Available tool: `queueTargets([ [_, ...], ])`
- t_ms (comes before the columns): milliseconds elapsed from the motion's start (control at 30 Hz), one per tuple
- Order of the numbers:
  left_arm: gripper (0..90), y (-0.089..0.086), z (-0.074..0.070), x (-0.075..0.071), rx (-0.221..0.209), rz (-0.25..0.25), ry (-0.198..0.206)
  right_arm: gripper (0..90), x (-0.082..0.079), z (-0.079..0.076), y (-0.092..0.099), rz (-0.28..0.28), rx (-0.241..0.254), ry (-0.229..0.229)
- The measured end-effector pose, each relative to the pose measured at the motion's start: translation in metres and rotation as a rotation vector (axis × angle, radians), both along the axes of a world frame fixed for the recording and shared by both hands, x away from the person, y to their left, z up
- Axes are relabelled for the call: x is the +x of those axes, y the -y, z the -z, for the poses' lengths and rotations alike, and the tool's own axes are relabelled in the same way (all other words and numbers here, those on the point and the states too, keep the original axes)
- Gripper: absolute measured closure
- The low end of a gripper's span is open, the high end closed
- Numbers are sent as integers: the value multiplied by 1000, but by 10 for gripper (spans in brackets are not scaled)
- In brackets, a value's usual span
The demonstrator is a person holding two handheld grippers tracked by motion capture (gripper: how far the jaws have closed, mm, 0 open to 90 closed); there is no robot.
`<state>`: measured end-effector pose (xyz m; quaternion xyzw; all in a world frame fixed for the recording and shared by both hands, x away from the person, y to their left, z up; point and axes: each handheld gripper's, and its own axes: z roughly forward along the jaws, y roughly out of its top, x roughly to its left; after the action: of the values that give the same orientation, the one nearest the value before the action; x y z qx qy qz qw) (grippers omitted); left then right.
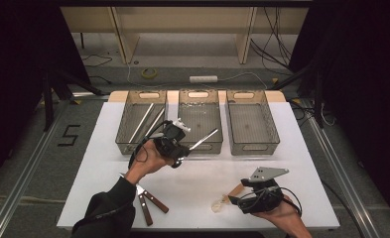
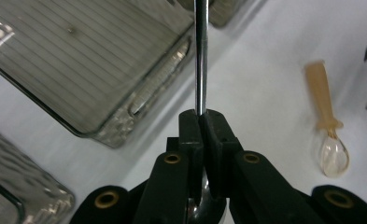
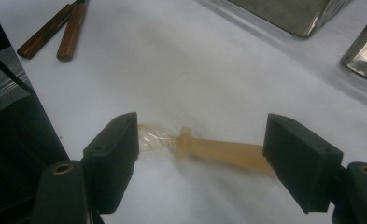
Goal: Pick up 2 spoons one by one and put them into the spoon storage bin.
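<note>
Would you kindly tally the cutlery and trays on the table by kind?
Trays: 3
Wooden-handled knives: 2
Metal rods in the left tray: 2
Metal spoon in the left gripper: 1
Plastic spoon with tan handle: 1
Total: 9

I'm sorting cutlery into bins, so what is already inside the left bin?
Inside the left bin lie long metal utensils, slanted across its floor; at least two shafts show. The left gripper, holding a metal spoon, covers the near right corner, so anything there is hidden.

My left gripper is raised above the table with its jaws clamped tight; my right gripper sits low, jaws spread wide
</note>
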<state>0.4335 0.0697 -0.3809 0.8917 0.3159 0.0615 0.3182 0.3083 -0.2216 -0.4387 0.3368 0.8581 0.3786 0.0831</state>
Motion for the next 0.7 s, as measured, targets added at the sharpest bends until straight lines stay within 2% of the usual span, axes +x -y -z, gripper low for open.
queueTargets([
  [400,860,-1,-16,38,-51,-103,48,279,0,0,0,-3,1,2],
  [700,861,2,-17,63,-80,-159,53,279,0,0,0,-5,0,1],
])
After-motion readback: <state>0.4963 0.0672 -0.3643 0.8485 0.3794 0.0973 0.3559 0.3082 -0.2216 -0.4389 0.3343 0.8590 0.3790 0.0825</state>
